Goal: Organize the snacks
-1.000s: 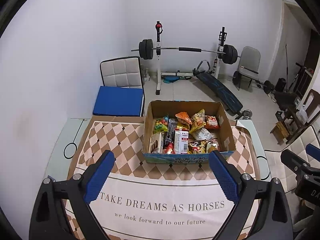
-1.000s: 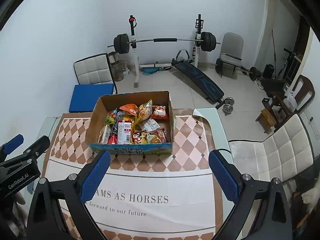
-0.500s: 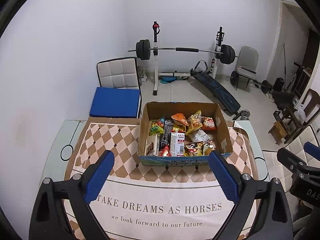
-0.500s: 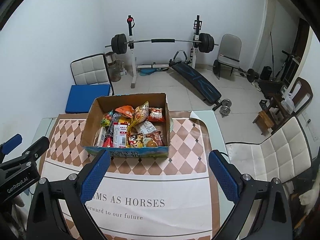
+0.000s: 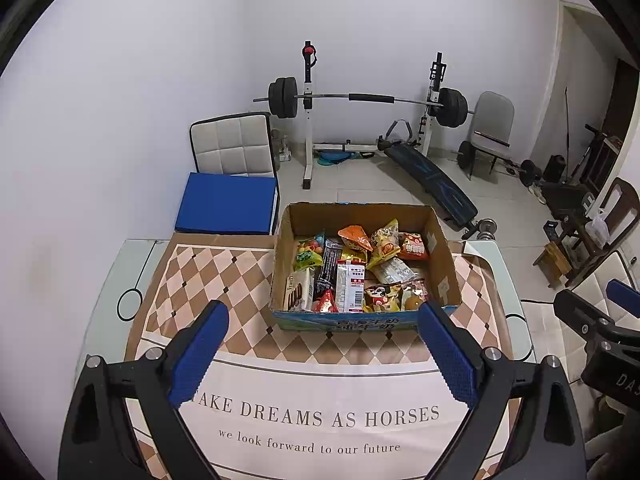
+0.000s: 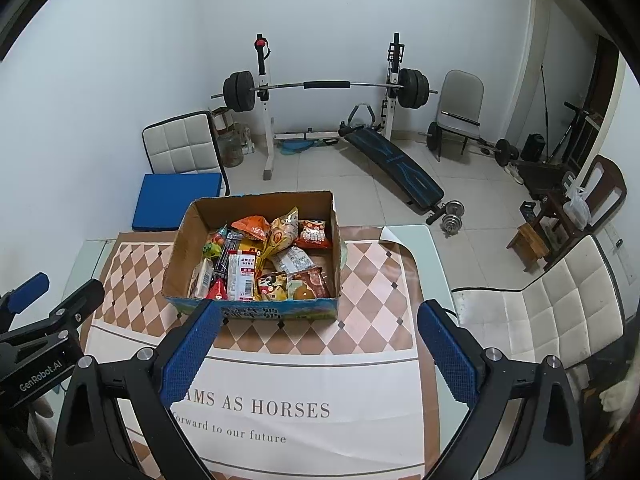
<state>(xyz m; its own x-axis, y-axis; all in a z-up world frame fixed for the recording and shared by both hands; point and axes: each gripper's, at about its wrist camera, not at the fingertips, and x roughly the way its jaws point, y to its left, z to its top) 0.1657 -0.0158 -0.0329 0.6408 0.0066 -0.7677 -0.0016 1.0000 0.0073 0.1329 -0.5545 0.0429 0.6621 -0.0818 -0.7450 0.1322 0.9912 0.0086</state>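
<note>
left gripper [image 5: 322, 316] hangs above the near end of the table, blue fingers [image 5: 198, 354] spread wide with nothing between them; right gripper [image 6: 320, 316] sits alongside it, just as wide apart and just as empty; ahead of both, the cardboard box [image 5: 440, 248] stands on the checkered tablecloth [image 5: 224, 276] toward the far side of the table, open at the top and crammed with snacks [image 5: 352, 272]: an orange triangular bag [image 5: 354, 237], a white pack with a red label [image 5: 351, 286], a green candy bag [image 5: 308, 255]; the box lies well apart from both sets of fingers; beyond the table a barbell rack [image 5: 366, 100] stands against the wall.
</note>
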